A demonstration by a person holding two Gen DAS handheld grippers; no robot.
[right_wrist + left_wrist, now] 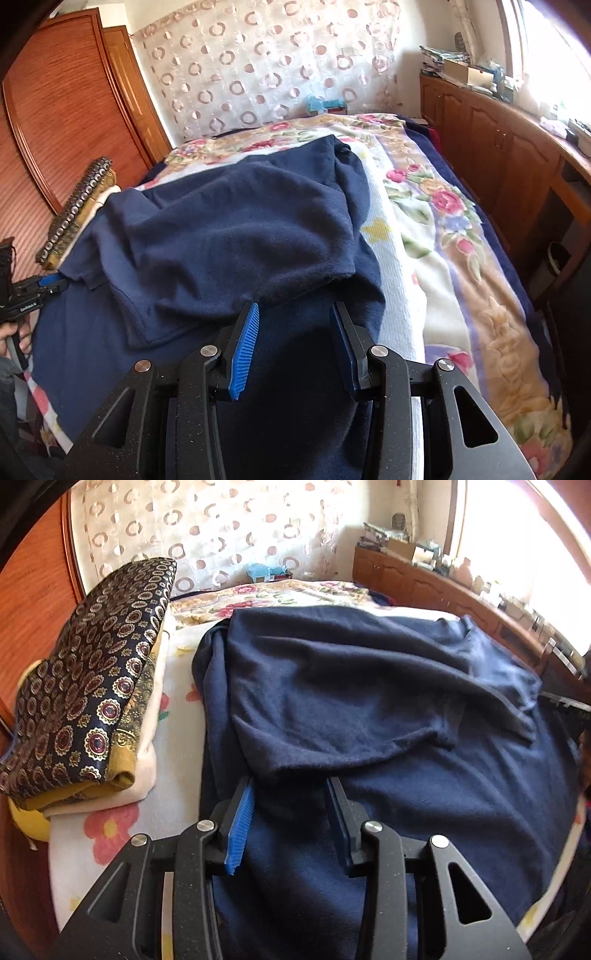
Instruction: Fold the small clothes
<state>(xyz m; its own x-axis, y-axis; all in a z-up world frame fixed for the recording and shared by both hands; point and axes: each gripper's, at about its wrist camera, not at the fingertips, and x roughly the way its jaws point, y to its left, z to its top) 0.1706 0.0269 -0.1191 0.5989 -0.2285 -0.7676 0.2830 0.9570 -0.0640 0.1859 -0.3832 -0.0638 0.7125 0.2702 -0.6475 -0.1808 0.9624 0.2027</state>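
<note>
A navy blue garment (369,686) lies spread on the bed, its far part folded toward me over the near part; it also shows in the right wrist view (236,229). My left gripper (291,786) is open, its blue pads either side of the folded edge near the garment's left side. My right gripper (295,310) is open, its tips at the folded edge near the garment's right side. The left gripper also shows at the far left of the right wrist view (55,281).
A stack of folded clothes topped by a dark medallion-patterned piece (92,686) sits on the bed at the left. A floral blanket (461,258) covers the bed. A wooden cabinet (517,162) runs along the right, a wooden wardrobe (66,110) stands at the left.
</note>
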